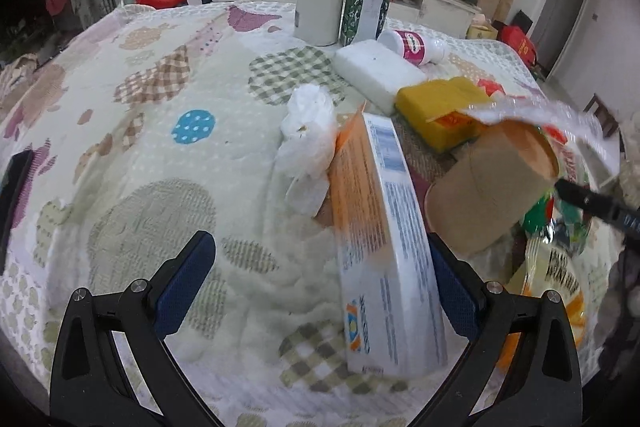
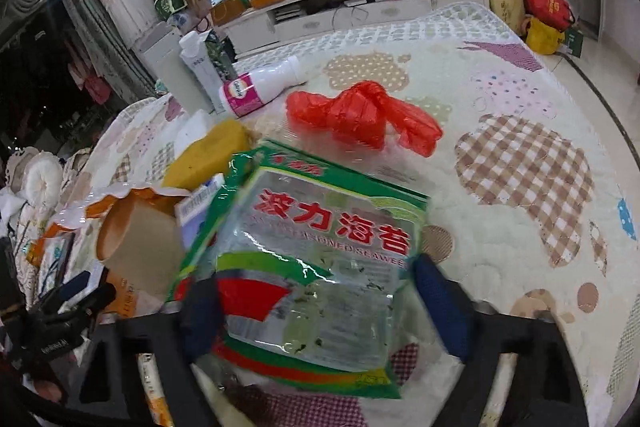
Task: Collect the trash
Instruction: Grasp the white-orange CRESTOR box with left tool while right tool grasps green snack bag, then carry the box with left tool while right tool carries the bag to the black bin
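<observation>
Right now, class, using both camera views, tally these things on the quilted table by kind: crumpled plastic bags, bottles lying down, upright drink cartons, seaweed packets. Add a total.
Crumpled plastic bags: 2 (white bag, red bag)
Bottles lying down: 1 (bottle)
Upright drink cartons: 1 (carton)
Seaweed packets: 1 (seaweed packet)
Total: 5

The seaweed packet reads "波力海苔"; the white bottle reads "Caltrate"

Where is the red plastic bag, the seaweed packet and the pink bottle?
red plastic bag (image 2: 362, 117), right wrist view, crumpled middle
seaweed packet (image 2: 316, 267), right wrist view, clear front panel
pink bottle (image 2: 244, 95), right wrist view, pink label
</observation>
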Tool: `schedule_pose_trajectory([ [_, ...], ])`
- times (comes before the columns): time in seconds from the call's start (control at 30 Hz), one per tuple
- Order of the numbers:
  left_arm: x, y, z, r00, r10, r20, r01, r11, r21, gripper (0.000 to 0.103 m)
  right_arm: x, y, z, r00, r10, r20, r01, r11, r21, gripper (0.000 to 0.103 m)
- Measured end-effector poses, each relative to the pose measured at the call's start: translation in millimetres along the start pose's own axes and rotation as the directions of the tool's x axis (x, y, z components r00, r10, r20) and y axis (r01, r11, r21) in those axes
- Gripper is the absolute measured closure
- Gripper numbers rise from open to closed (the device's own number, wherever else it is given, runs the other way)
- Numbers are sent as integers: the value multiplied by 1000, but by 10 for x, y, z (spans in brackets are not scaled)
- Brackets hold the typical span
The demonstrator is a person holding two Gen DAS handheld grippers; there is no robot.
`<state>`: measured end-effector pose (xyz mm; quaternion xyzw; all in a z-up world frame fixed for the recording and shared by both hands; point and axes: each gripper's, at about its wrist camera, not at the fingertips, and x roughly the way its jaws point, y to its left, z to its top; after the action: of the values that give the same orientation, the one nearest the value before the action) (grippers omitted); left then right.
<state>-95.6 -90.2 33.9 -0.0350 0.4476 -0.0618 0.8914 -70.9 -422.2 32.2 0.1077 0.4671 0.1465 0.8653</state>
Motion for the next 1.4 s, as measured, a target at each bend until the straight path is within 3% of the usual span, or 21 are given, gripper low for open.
schedule_pose_trajectory([
  [0.03,19,2,23,1000,-14,-3,14,1000,-7,12,-5,-27,-3,1000,12,5,-12,1000,6,36],
  [0.1,98,0,71,998,-57,-37,56,998,-17,39,-33,-85,-9,999,44,13,-45,999,23,47],
  [0.13,139,-4,77,995,-77,-58,76,997,-22,47,-60,-106,-18,998,57,17,-57,998,28,54],
  [0.2,213,-15,68,989,-108,-98,105,994,-34,82,-125,-126,-38,997,74,29,-75,997,27,60],
  [0.23,216,-20,53,988,-112,-104,109,993,-36,85,-165,-129,-54,996,84,35,-85,996,24,64],
  [0.57,-391,-65,-28,993,-117,7,117,993,13,85,-654,-130,-195,988,87,125,-80,995,-57,74],
  [0.9,-1035,-404,22,973,-200,118,189,977,94,85,-987,-407,-291,981,41,191,-37,999,-25,76],
  [1.4,-1092,-1225,88,951,-295,93,266,933,242,85,-1422,-921,-346,963,-32,268,12,997,76,76],
])
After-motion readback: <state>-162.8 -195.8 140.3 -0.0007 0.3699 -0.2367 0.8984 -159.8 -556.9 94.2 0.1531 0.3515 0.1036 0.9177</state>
